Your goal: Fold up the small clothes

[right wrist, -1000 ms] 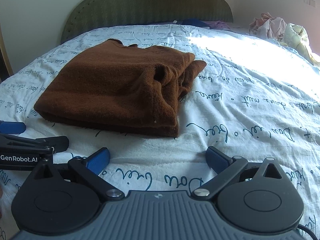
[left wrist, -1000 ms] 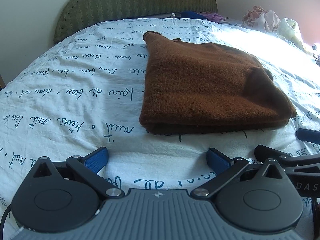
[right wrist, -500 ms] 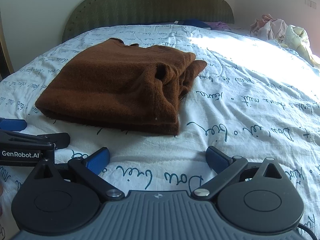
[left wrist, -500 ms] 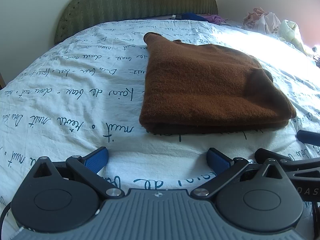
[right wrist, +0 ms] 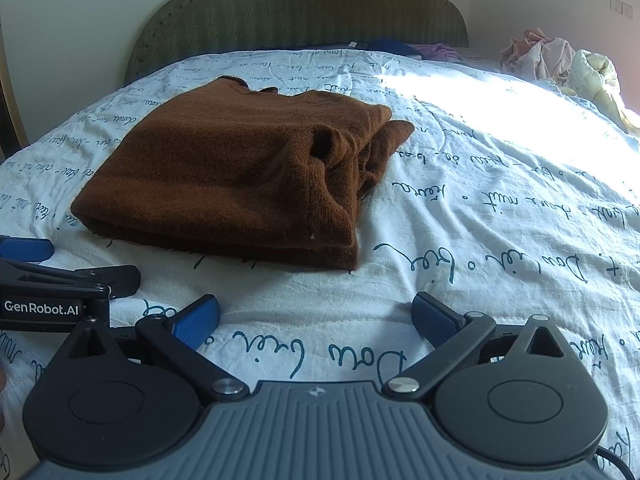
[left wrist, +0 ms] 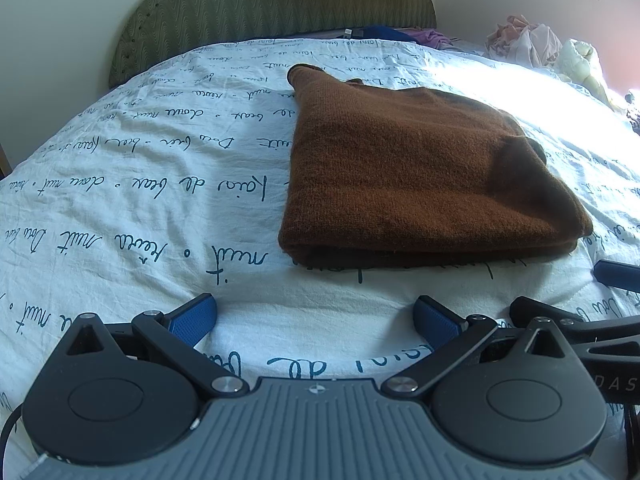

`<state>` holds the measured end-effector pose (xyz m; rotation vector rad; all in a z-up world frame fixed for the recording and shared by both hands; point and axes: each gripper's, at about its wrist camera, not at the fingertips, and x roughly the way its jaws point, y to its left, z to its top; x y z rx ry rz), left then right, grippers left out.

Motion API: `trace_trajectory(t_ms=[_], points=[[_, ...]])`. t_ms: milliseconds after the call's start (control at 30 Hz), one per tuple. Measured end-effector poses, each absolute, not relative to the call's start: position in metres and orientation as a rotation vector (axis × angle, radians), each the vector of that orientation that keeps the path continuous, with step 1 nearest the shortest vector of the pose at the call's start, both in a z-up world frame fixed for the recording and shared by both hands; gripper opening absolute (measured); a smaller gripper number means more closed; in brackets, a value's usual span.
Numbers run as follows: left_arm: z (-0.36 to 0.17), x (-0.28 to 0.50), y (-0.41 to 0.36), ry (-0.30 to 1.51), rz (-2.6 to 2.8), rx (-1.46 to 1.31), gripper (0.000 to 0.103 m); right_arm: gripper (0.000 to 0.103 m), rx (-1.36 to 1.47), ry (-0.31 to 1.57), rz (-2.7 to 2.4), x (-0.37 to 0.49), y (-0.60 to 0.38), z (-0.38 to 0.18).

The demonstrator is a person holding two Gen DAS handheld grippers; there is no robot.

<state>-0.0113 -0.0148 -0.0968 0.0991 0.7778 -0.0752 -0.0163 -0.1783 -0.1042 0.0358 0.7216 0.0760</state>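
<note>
A brown knitted sweater (left wrist: 420, 176) lies folded into a thick flat rectangle on the white bedsheet; in the right wrist view the sweater (right wrist: 224, 176) shows a bunched sleeve opening on its right side. My left gripper (left wrist: 316, 314) is open with nothing between its blue pads, a short way in front of the sweater's near folded edge. Wide open too is my right gripper (right wrist: 316, 314), which holds nothing and sits in front of the sweater's near right corner. Each gripper's fingers show at the other view's edge.
The bed is covered by a white sheet (left wrist: 140, 184) printed with dark script. A green padded headboard (right wrist: 296, 12) stands at the back. A heap of pale clothes (right wrist: 560, 60) lies at the far right, and blue and purple garments (right wrist: 408, 46) by the headboard.
Both grippers have drawn back slightly from the sweater and risen a little. The sweater lies as before and both stay open.
</note>
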Motion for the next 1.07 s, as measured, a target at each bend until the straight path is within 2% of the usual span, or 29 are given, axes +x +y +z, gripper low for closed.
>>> trace_trajectory(t_ms=[1067], points=[[-0.0985, -0.0106, -0.0157, 0.772, -0.077, 0.098, 0.103, 0.103, 0.036, 0.722, 0.077, -0.0163, -0.1785, -0.1045]])
